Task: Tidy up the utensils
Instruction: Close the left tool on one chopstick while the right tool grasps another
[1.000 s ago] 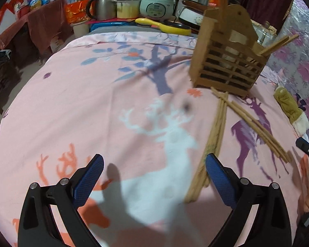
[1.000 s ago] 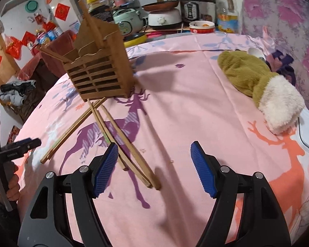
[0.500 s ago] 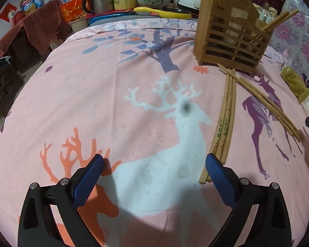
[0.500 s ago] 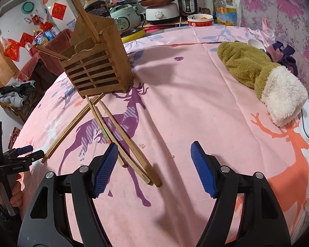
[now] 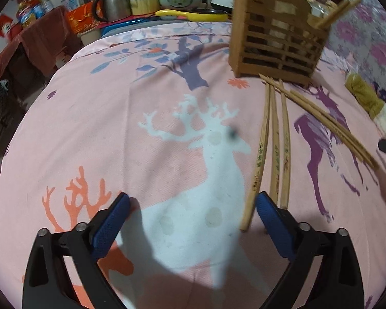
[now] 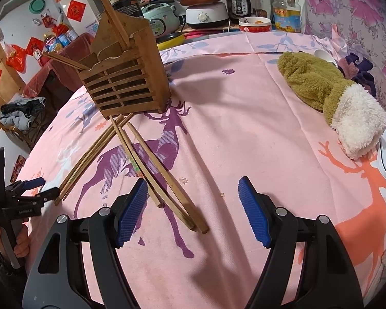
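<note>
A slatted wooden utensil holder (image 5: 275, 33) (image 6: 126, 82) stands on the pink deer-print cloth with a few chopsticks sticking out of it. Two bundles of loose chopsticks lie in front of it. One bundle (image 5: 272, 152) (image 6: 90, 154) ends beside my left gripper's right finger. The other bundle (image 5: 326, 123) (image 6: 162, 175) runs toward my right gripper. My left gripper (image 5: 193, 208) is open and empty just above the cloth; it also shows in the right wrist view (image 6: 36, 188). My right gripper (image 6: 193, 206) is open and empty over the ends of the second bundle.
A green and white fluffy mitten (image 6: 332, 97) (image 5: 368, 100) lies at the right side of the table. Rice cookers, a kettle (image 5: 113, 2), pots, a bowl and bottles crowd the counter behind the table. The table edge curves down on the left.
My left gripper has moved forward and to the right, so the nearer chopstick bundle now lies beside its right finger. My right gripper has edged forward toward the other bundle.
</note>
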Tool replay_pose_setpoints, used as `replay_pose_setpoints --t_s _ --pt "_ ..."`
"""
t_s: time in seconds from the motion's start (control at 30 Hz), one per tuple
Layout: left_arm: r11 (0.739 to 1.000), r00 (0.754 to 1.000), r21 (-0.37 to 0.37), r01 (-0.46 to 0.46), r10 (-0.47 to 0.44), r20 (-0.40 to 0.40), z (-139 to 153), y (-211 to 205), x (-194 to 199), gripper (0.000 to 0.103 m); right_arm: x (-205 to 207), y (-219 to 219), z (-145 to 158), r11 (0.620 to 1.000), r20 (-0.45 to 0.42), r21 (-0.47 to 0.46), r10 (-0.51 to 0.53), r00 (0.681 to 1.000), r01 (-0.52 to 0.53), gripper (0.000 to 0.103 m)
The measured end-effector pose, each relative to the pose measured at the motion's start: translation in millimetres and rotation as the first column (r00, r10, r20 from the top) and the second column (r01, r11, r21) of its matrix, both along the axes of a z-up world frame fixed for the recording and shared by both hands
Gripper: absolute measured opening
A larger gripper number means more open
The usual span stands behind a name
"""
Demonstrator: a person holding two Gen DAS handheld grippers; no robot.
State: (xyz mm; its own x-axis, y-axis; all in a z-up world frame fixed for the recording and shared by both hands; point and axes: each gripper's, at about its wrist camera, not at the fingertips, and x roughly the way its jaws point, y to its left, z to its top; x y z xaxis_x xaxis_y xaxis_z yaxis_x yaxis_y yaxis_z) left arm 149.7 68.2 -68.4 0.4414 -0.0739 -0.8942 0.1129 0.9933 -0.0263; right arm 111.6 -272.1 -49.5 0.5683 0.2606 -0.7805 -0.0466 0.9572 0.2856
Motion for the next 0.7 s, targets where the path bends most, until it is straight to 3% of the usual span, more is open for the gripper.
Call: replay_pose_setpoints --t_s 0.03,0.07,0.13,0.23,0.4,0.47,0.57,0.7 --pt "1.0 1.0 -0.004 -0.001 0.001 0.01 2 1 0 0.079 0 0 1 1.0 0.003 0.002 0.002 1.0 -0.002 0.072" --pt "1.0 1.0 -0.013 0.006 -0.005 0.021 4 1 0 0.063 -1 0 2 1.0 0.008 0.006 0.006 1.0 -0.006 0.071" --pt "1.0 0.999 0.006 0.019 -0.019 0.033 5 -4 -1 0.043 -2 1 3 1.0 0.014 0.008 0.011 1.0 -0.012 0.071" --pt "0.998 0.997 0.024 0.055 -0.056 0.05 5 -14 -3 0.029 -2 3 3 1.0 0.015 0.005 0.016 1.0 -0.016 0.071" --pt "0.995 0.994 0.057 0.079 -0.082 0.067 3 -24 -4 0.029 -3 1 4 0.999 0.017 0.026 0.021 1.0 -0.022 0.071" --pt "0.997 0.995 0.035 0.07 -0.072 0.066 5 -19 -4 0.014 -5 -1 5 0.999 0.018 0.046 0.028 0.999 -0.028 0.063" --pt "0.999 0.996 -0.008 0.038 -0.037 0.077 11 -7 -5 0.012 -9 -3 4 0.995 0.011 0.077 0.06 0.998 -0.061 0.047" --pt "0.999 0.998 -0.04 0.015 -0.012 0.057 10 0 -3 0.012 -17 3 -3 0.994 -0.005 0.017 0.104 0.995 -0.104 0.036"
